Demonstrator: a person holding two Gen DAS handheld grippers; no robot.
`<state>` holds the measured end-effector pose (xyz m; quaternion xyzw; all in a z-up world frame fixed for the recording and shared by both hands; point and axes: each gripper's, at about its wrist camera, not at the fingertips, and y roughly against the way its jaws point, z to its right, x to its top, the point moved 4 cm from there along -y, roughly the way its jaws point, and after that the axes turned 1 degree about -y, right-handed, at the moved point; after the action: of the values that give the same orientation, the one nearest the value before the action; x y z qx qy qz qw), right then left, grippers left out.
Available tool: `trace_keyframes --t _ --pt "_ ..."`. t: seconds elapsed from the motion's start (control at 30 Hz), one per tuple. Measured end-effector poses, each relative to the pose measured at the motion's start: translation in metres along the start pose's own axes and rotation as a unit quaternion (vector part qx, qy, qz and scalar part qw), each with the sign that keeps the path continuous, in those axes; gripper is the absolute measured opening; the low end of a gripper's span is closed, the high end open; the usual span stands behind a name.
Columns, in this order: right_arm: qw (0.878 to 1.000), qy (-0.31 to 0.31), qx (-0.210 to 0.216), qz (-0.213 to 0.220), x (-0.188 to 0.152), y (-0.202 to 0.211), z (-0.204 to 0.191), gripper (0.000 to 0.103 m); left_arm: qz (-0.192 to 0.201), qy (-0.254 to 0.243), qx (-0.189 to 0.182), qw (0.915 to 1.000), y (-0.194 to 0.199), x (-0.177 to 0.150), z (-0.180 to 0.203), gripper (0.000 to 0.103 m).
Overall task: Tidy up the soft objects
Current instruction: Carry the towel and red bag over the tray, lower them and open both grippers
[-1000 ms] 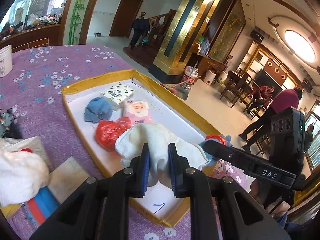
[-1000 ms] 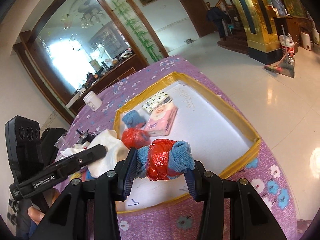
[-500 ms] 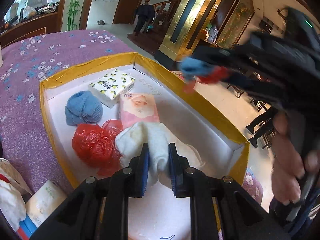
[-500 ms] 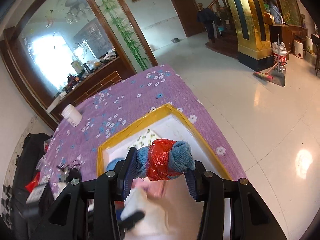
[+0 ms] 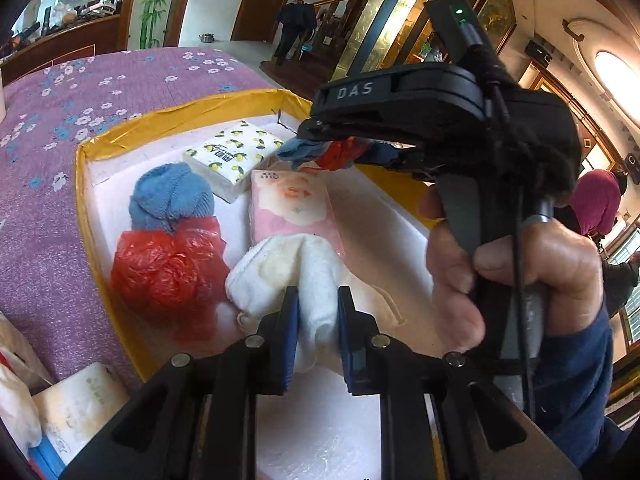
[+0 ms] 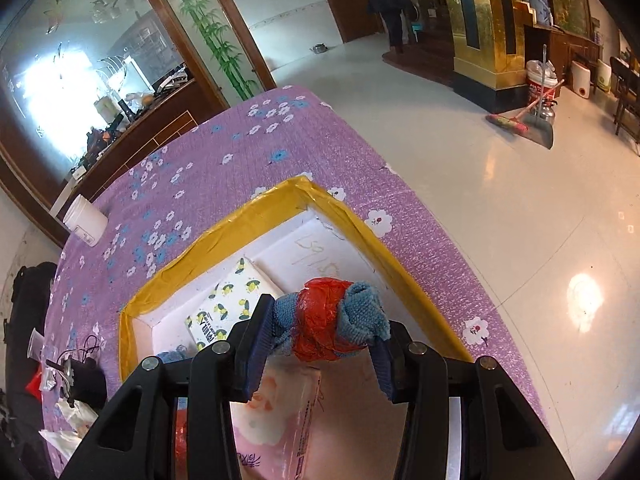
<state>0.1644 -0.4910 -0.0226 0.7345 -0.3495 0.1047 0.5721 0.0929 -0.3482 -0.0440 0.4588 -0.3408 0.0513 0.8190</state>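
A yellow-rimmed white tray [image 5: 168,114] lies on the purple flowered tablecloth. In it are a blue cloth bundle [image 5: 170,196], a red plastic bag [image 5: 168,268], a lemon-print tissue pack [image 5: 236,154] and a pink tissue pack [image 5: 292,208]. My left gripper [image 5: 314,318] is shut on a white towel [image 5: 288,272] that rests in the tray. My right gripper [image 6: 320,320] is shut on a blue cloth wrapped in red plastic [image 6: 328,320] and holds it above the tray's far part, over the pink pack [image 6: 276,420]. It also shows in the left wrist view [image 5: 332,150].
A white tissue pack [image 5: 76,404] and white cloth lie outside the tray at the near left. A white cup [image 6: 84,220] stands at the table's far left. Small clutter and cables [image 6: 68,368] lie left of the tray. The table edge drops to a tiled floor on the right.
My right gripper has carried the blue-and-red bundle forward over the tray toward its far part. My left gripper has moved further over the tray with the white towel.
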Motion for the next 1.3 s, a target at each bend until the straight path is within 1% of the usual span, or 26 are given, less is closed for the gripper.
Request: trace_keyframes --t 0.17,0.4,0.6,0.87,0.97,1.13,1.23,1.3 --pt "1.0 0.002 0.01 -0.014 -0.004 -0.011 -0.005 0.05 0.001 0.0 0.003 1.0 -0.001 -0.001 0.0 0.016" --pt "1.0 0.0 0.014 -0.015 -0.005 -0.012 -0.006 0.05 0.004 -0.01 0.009 0.9999 -0.003 -0.003 0.002 0.016" --pt "0.999 -0.009 0.017 -0.034 -0.007 -0.019 -0.003 0.05 0.005 -0.013 0.012 0.9998 -0.003 -0.003 0.004 0.016" --pt "0.999 -0.006 0.016 -0.034 -0.007 -0.018 -0.003 0.05 0.005 -0.019 0.018 0.9996 -0.002 -0.004 0.007 0.019" --pt "0.999 -0.004 0.016 -0.035 -0.007 -0.017 -0.002 0.051 0.005 -0.022 0.019 0.9996 -0.002 -0.004 0.009 0.023" --pt "0.999 -0.003 0.021 -0.039 -0.009 -0.016 -0.005 0.055 0.017 -0.035 0.023 0.999 0.002 -0.005 0.015 0.045" --pt "0.999 -0.004 0.027 -0.033 -0.008 -0.012 -0.005 0.058 0.026 -0.038 0.026 0.9986 0.006 -0.003 0.016 0.052" --pt "0.999 -0.004 0.031 -0.031 -0.007 -0.01 -0.006 0.061 0.029 -0.038 0.024 0.9986 0.008 -0.003 0.016 0.054"
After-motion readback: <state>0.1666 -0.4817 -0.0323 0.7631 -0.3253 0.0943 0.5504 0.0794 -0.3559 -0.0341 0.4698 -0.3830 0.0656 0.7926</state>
